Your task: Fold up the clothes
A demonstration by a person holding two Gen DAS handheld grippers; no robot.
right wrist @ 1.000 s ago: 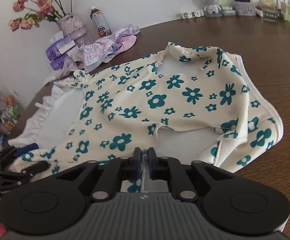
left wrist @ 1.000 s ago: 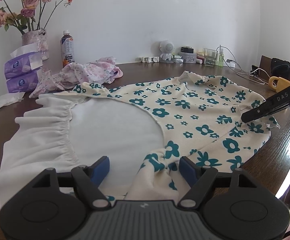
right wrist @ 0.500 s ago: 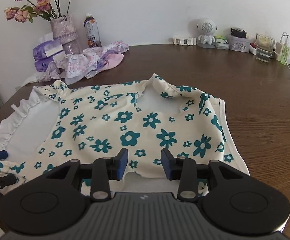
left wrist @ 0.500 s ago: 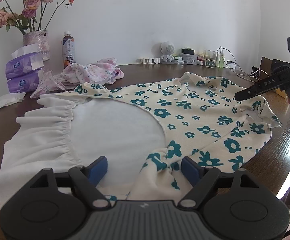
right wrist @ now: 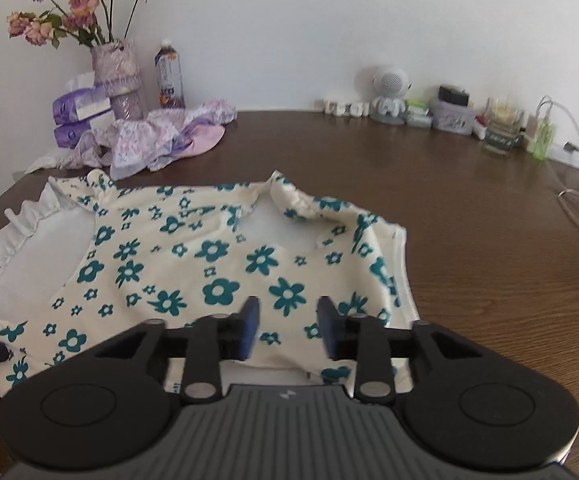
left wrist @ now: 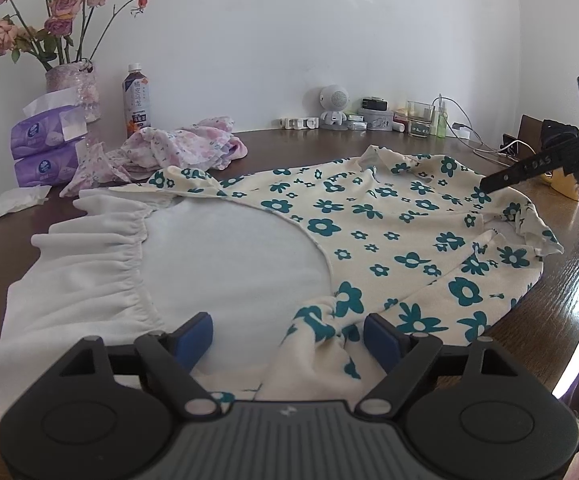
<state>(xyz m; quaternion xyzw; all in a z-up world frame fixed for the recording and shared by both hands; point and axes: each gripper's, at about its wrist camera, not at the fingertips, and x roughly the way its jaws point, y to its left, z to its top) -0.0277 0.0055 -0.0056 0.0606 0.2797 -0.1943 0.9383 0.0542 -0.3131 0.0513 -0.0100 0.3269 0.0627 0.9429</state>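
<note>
Brown table (right wrist: pixel 469 240); floral garment (left wrist: pixel 389 236) lies beneath both parted jaws.

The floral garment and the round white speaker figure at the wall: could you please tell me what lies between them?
Only bare brown table lies between the floral garment and the white speaker figure; the right wrist view shows that stretch plainly.

Before you, the flowered garment (right wrist: pixel 209 264) lies spread on the table (right wrist: pixel 469 240). Behind it to the left sit a crumpled garment (right wrist: pixel 161 136), 2 stacked tissue packs (left wrist: pixel 45 148), a vase (right wrist: pixel 119 76) and a bottle (right wrist: pixel 169 76); the speaker figurine (right wrist: pixel 389 88) stands behind to the right.
</note>
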